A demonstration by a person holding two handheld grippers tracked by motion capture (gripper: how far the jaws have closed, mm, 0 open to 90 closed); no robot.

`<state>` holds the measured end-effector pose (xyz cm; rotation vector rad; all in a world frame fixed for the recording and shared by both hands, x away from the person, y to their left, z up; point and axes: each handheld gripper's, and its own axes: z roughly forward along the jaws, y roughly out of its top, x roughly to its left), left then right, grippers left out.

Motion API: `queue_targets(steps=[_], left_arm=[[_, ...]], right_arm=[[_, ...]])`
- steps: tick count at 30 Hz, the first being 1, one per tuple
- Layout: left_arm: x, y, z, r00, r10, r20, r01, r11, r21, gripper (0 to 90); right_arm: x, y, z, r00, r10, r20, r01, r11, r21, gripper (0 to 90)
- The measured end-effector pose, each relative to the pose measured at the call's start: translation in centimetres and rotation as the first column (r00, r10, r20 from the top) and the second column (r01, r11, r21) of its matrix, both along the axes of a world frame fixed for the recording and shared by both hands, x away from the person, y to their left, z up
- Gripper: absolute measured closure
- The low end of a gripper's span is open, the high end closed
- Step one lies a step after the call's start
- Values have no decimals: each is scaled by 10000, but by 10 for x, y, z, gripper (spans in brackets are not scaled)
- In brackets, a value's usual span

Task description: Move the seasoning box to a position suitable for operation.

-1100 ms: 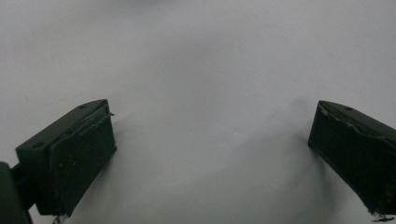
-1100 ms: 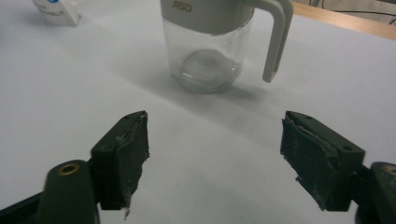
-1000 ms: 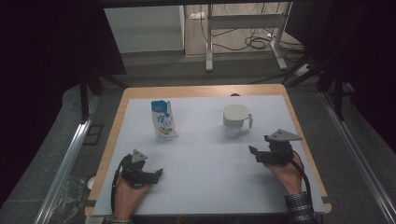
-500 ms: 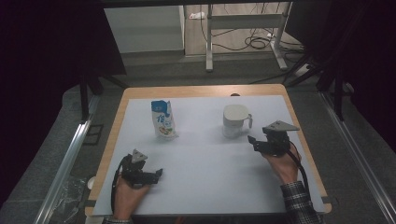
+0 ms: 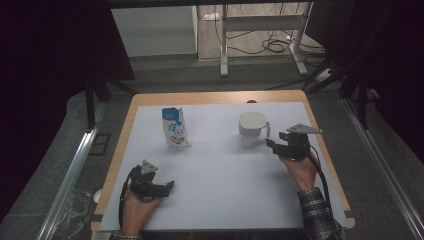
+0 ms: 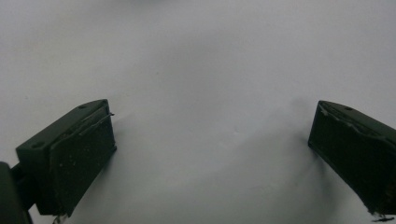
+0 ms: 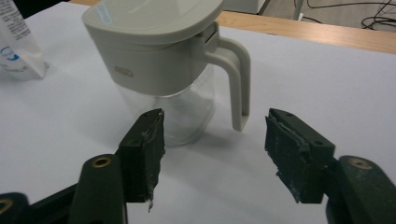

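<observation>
Not much I can actually read from here. The pitcher (image 7: pixel 159 60) has a small embossed logo on its beige upper body, but it's too tiny to make out. The white and blue carton (image 5: pixel 175 128) has printing and a picture on its front, all too blurry to read.

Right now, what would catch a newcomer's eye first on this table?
Probably the beige lidded pitcher with its clear base, far right on the white table, with the right hand-held gripper open just beside its handle. Next, the blue-and-white pouch standing far left, and the left hand-held gripper open over bare table.
</observation>
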<state>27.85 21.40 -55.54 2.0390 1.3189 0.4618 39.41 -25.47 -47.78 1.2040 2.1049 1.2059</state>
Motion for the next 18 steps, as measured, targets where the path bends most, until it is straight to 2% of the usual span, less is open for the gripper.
queue_targets(steps=[8, 10, 13, 18], left_arm=[[0, 0, 0, 10000, 4, 3, -4, 10000, -4, 3], [0, 0, 0, 10000, 7, 1, -7, 10000, -11, 3], [0, 0, 0, 10000, 0, 9, 0, 10000, -9, 3], [0, 0, 0, 10000, -3, 10, 3, 10000, -7, 3]], right_arm=[[10, 7, 3, 9994, -293, 165, 298, 9991, -295, 507], [14, 10, 1, 9994, -345, 54, 347, 9987, -369, 528], [18, 16, -1, 9981, -616, 82, 620, 9955, -711, 561], [25, 22, -3, 9956, -934, 77, 937, 9932, -694, 585]])
